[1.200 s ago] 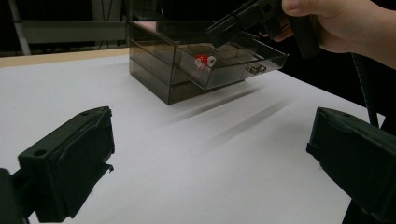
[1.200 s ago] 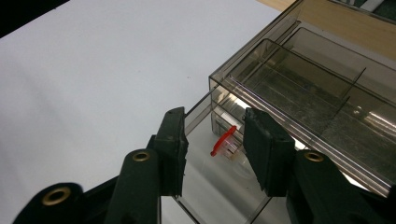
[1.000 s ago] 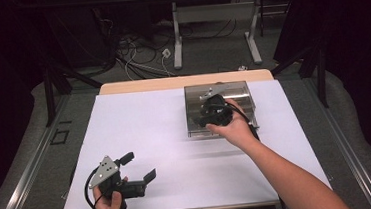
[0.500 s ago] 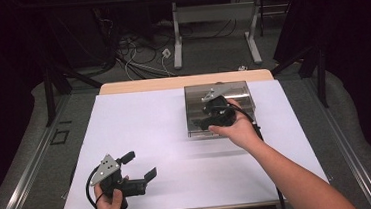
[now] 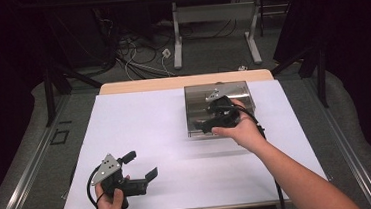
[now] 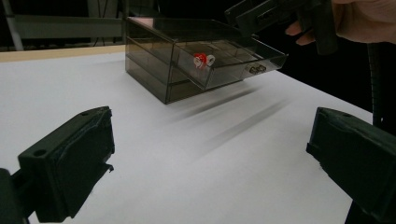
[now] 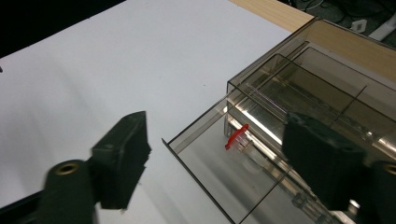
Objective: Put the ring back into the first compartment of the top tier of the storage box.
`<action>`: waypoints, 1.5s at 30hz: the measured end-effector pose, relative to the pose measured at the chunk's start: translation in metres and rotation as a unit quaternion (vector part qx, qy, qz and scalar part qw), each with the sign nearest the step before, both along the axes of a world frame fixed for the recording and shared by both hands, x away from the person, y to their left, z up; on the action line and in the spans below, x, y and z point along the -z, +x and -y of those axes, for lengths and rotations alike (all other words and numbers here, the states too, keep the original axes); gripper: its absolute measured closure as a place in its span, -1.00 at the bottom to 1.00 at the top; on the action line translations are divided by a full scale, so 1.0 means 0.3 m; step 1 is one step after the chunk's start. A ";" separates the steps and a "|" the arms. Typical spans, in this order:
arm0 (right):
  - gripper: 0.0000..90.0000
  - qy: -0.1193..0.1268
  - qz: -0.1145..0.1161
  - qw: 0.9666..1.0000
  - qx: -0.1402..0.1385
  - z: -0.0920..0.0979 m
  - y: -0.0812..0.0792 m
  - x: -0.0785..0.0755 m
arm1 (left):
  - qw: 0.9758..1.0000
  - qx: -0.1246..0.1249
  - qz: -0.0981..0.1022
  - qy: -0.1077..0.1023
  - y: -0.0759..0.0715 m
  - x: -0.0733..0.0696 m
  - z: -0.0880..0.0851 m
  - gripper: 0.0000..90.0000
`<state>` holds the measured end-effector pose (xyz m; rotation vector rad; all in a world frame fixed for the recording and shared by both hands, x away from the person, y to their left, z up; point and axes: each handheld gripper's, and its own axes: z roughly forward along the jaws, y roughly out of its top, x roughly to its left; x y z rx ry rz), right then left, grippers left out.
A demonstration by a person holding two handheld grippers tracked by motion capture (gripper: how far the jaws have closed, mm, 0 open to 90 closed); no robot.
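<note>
Two claws were at work over the white worktop (image 5: 176,135): the left claw (image 5: 139,166) hovered low near the front edge with its jaws spread wide, empty. The right claw (image 5: 210,122), jaws also spread and empty, hung above the smoky transparent plastic drawer box (image 5: 193,96), whose upper drawer (image 7: 210,163) stood pulled out, with a small red-capped clear object (image 7: 238,136) lying inside it

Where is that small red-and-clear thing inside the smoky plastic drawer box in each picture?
High view: too small to tell, hidden under the right gripper.
Left gripper view: small red-and-clear item, upper centre.
Right gripper view: centre, in the pulled-out drawer.
Shared landmark: smoky clear drawer box.
</note>
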<state>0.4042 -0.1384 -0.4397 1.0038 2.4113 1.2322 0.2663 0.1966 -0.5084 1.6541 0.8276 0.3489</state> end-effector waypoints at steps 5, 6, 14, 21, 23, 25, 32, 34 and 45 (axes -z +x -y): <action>-0.68 0.001 0.001 1.000 0.011 0.018 -0.016 -0.005 | 1.000 0.001 0.002 0.005 0.000 -0.001 -0.004 -0.99; -0.71 0.003 0.004 1.000 0.017 0.022 -0.021 -0.006 | 1.000 0.000 0.000 0.001 -0.001 0.000 -0.002 -0.99; -1.00 0.014 0.011 0.999 0.028 0.065 -0.060 -0.007 | 1.000 -0.001 -0.001 0.003 -0.005 -0.001 -0.004 -0.99; -1.00 0.019 0.022 0.999 0.041 0.111 -0.099 -0.005 | 1.000 -0.003 0.002 0.006 -0.007 -0.001 -0.010 -0.99; -1.00 0.017 0.025 0.999 0.040 0.119 -0.106 -0.005 | 1.000 -0.003 0.002 0.006 -0.008 -0.001 -0.010 -0.99; -1.00 0.016 0.027 0.999 0.040 0.127 -0.114 -0.005 | 1.000 -0.003 0.002 0.006 -0.008 -0.001 -0.010 -0.99; -1.00 0.035 0.043 0.998 0.037 0.198 -0.184 0.003 | 1.000 -0.008 0.002 0.009 -0.003 0.004 -0.012 -0.99; -1.00 0.034 0.050 0.997 0.046 0.230 -0.202 0.015 | 1.000 -0.012 -0.001 0.006 -0.001 0.007 -0.016 -0.99; -1.00 0.033 0.067 0.994 0.083 0.351 -0.262 0.066 | 1.000 -0.010 -0.003 0.010 -0.007 0.008 -0.006 -0.99</action>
